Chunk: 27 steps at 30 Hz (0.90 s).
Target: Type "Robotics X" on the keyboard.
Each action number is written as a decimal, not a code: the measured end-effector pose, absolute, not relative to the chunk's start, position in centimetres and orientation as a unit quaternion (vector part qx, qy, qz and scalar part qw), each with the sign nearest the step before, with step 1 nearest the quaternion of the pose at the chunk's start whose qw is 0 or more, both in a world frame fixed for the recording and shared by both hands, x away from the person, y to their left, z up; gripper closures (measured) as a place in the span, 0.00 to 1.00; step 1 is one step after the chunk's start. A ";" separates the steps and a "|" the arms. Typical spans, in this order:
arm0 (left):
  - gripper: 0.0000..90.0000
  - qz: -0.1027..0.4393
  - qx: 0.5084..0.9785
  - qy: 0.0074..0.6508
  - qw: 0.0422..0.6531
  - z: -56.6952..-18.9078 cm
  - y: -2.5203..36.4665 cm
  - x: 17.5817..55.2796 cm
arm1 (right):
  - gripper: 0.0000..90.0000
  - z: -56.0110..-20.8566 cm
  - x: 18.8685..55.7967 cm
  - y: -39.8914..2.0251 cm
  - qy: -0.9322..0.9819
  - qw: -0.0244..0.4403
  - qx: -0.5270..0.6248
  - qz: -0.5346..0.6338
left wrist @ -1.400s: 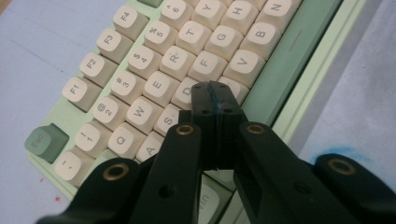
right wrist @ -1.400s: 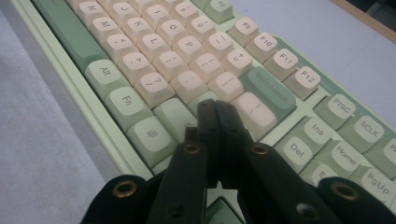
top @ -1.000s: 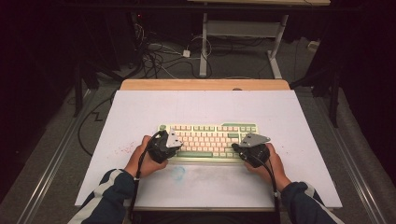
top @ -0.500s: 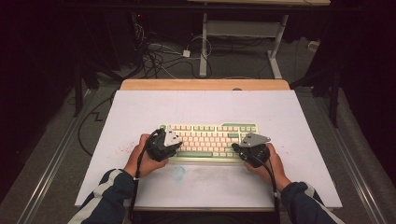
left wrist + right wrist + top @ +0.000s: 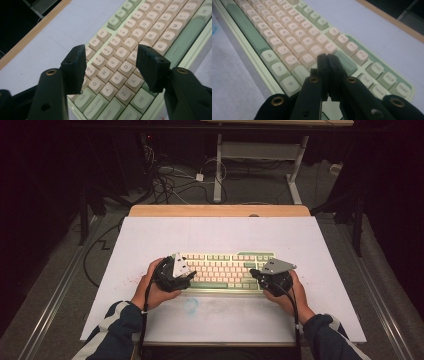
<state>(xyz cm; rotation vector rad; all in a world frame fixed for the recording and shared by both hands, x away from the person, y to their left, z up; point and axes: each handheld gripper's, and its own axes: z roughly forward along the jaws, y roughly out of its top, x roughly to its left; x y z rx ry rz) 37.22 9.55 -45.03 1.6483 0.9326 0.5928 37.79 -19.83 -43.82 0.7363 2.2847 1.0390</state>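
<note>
Since a second ago the left gripper (image 5: 110, 62) has just been opening its jaws, which now stand wide above the letter keys with nothing between them; both hands sit much as they did; the right gripper (image 5: 327, 62) is pressed shut, empty, its tips over the keys near the right end; one keyboard (image 5: 225, 270), cream and pale green, lies flat on the white mat (image 5: 220, 235) near the person's edge of the table, between two grippers; I judge it stiff and moderately heavy, its keycaps smooth and liable to pop off, so it is best taken by the case's short ends, not the keys
</note>
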 end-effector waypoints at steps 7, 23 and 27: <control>0.33 0.256 0.688 0.399 0.549 -45.0 9.4 37.3 | 0.88 -43.0 37.6 -20.2 0.834 0.277 0.273 0.392; 0.18 0.265 0.680 0.405 0.551 -45.1 9.3 37.3 | 0.23 -43.1 37.3 -19.7 0.805 0.318 0.308 0.395; 0.21 0.267 0.679 0.404 0.553 -45.0 9.2 37.2 | 0.20 -43.1 37.3 -19.4 0.802 0.323 0.311 0.395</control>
